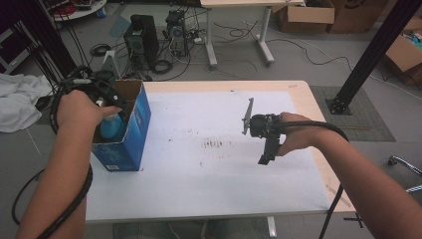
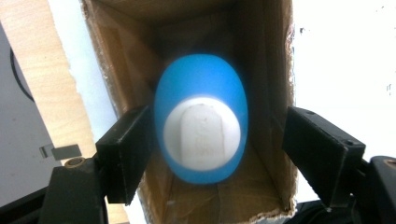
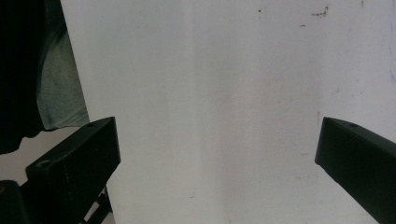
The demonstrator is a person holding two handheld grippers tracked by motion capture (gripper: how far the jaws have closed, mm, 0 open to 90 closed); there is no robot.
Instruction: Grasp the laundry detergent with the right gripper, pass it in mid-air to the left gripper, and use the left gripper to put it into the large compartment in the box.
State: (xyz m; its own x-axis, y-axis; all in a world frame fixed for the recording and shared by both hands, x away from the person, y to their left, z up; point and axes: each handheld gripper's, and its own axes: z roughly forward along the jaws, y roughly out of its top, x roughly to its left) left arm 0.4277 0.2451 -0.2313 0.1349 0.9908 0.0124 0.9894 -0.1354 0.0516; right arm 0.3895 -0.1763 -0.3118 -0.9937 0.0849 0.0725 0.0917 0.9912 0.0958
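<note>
Over the open box [image 1: 130, 130], left gripper [image 2: 217, 135] hangs released, jaws clear of the blue bottle [image 2: 201, 116] inside; right gripper [image 3: 217, 154] gapes above the table [image 1: 199, 169].

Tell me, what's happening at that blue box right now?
Left gripper open astride blue white-capped bottle inside open blue cardboard box. Right gripper open, empty. Nothing in the way.

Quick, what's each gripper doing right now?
Left gripper: open, jaws either side of the blue bottle in the box, not pressing it.
Right gripper: open, holding nothing.
</note>
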